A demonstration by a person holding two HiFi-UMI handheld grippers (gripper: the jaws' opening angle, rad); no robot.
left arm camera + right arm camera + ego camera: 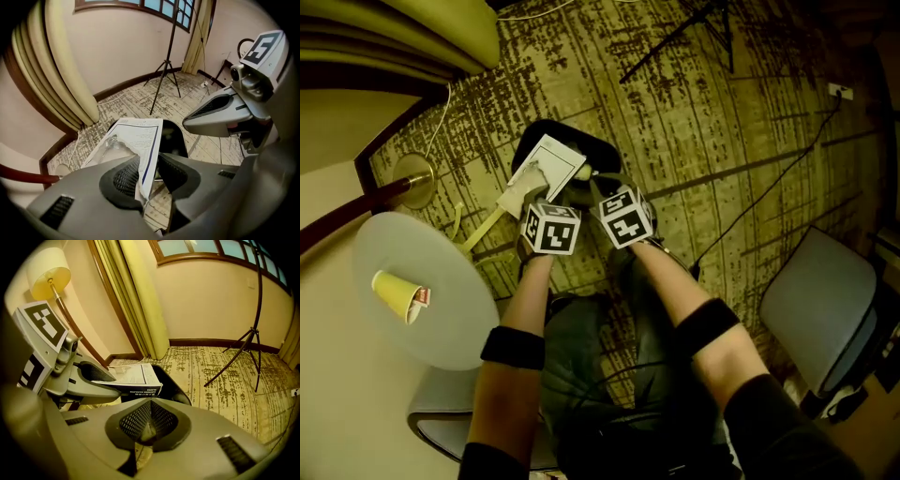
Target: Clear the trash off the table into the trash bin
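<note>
**Both tongs held trash over the bin**

The left gripper [548,199] stood partly closed, its jaws clamped on the torn edge of a flat white box [138,133]. The box stuck out over the mouth of the black trash bin [598,148], which stood on the patterned carpet.

Just beside it, the right gripper [592,187] had its jaws pressed together, pinching a thin pale scrap [149,431]. It also hung over the bin. Both tongs pointed steeply down.

To the left, well apart from the bin, a yellow paper cup [397,295] lay on its side on the round table [455,323]. A grey chair [820,300] stood at the right.
</note>
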